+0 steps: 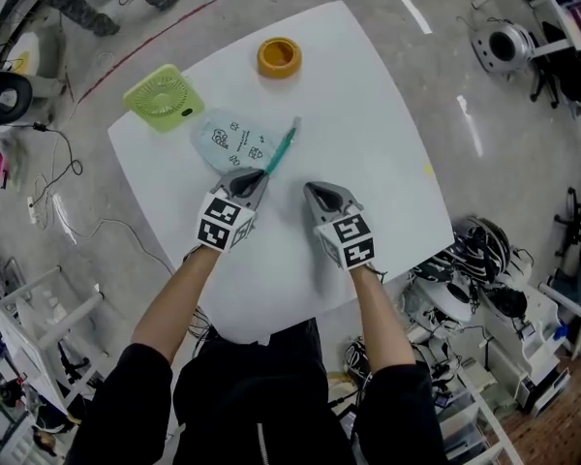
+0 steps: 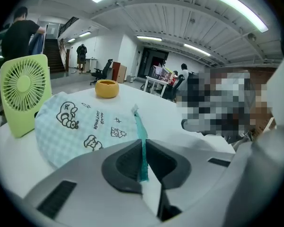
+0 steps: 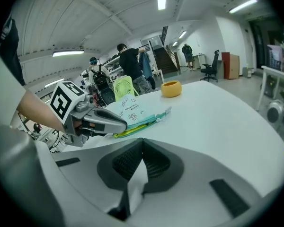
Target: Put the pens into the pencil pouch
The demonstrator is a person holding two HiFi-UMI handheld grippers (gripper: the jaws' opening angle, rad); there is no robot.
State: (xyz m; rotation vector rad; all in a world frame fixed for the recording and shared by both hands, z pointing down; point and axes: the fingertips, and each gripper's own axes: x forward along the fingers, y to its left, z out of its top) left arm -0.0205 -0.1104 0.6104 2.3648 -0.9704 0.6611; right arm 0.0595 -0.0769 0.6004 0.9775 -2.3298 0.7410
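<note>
The left gripper (image 1: 255, 178) pinches the pouch (image 1: 228, 141) by its teal zipper (image 1: 283, 148). At its 3 o'clock, the right gripper (image 1: 317, 192) is closed on nothing.

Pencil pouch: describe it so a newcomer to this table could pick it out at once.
On the white table, look near the green fan. The pencil pouch lies flat there, its teal zipper edge pinched by the left gripper. Unlike the stiff fan and the orange ring, it is soft, pale blue check with black doodles.

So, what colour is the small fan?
Light green fan; clearest in the left gripper view.
</note>
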